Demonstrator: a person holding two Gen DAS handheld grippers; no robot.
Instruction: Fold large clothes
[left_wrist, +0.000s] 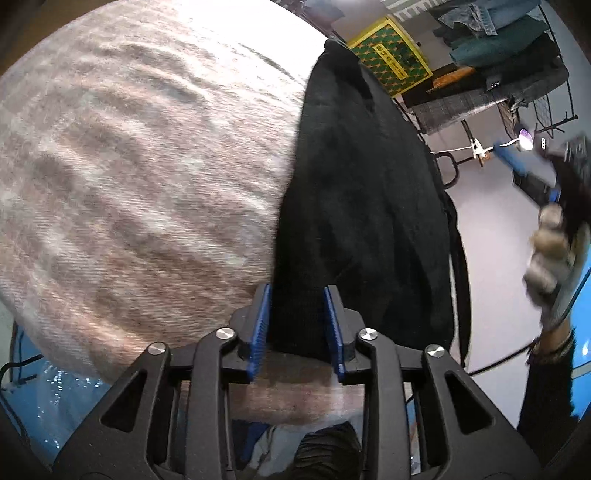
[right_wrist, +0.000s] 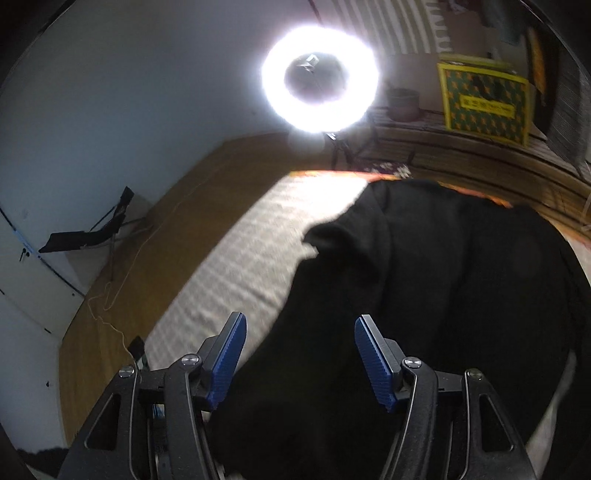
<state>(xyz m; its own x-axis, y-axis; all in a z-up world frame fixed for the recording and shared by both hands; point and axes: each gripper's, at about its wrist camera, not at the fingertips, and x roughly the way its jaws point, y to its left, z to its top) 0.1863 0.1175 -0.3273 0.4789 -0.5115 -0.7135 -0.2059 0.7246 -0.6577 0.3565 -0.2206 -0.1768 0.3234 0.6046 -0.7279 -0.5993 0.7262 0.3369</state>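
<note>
A large black garment (left_wrist: 362, 206) lies in a long heap on a bed covered by a grey-pink plaid blanket (left_wrist: 140, 177). My left gripper (left_wrist: 298, 295) has its blue pads on either side of the garment's near edge, with cloth filling the gap between them. In the right wrist view the same black garment (right_wrist: 443, 295) spreads over the blanket (right_wrist: 258, 258). My right gripper (right_wrist: 300, 325) is open just above the garment's near part, with nothing between its pads. The right hand with its gripper (left_wrist: 554, 236) shows blurred at the right of the left wrist view.
A bright ring light (right_wrist: 320, 79) stands beyond the bed. A green and yellow box (right_wrist: 484, 103) sits on the floor by the wall. A rack of clothes (left_wrist: 495, 48) stands past the bed's end. Wooden floor (right_wrist: 155, 229) runs along the bed's left side.
</note>
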